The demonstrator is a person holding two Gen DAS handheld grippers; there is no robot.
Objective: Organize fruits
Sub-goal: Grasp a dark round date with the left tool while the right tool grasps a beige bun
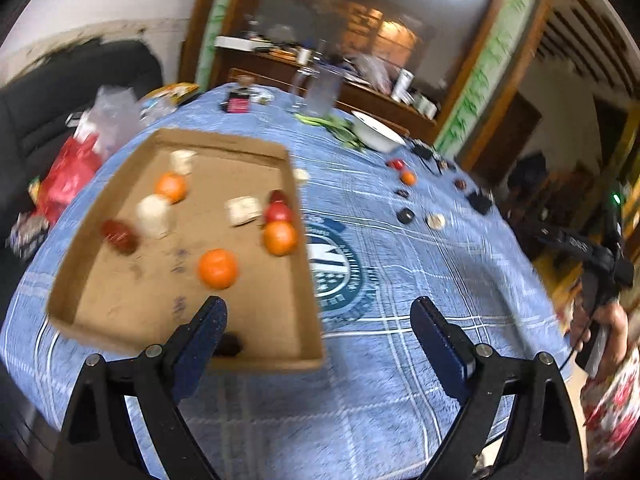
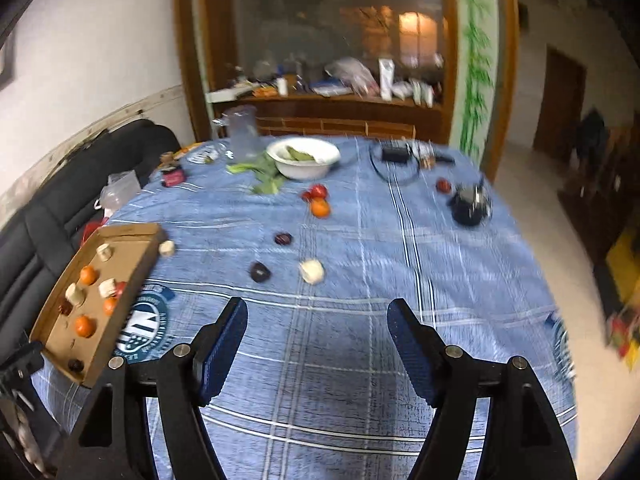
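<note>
A shallow cardboard tray [image 1: 224,142] on the blue checked cloth holds oranges [image 1: 218,268], red fruits [image 1: 279,212], white pieces [image 1: 153,211] and a dark fruit [image 1: 230,344]. My left gripper [image 1: 319,306] hangs open above the tray's near right corner, nothing between its fingers. In the right wrist view the tray [image 2: 128,231] lies far left. Loose on the cloth ahead are an orange [image 2: 320,208], a red fruit [image 2: 319,191], two dark fruits [image 2: 260,271], a white piece [image 2: 312,271] and another red fruit [image 2: 443,186]. My right gripper [image 2: 318,305] is open and empty above bare cloth.
A white bowl [image 2: 304,168] with green leaves, a clear pitcher [image 2: 242,132] and a black gadget [image 2: 468,204] stand at the table's far side. A dark sofa [image 2: 60,208] with bags runs along the left. A hand [image 1: 604,320] in a floral sleeve shows at the right edge.
</note>
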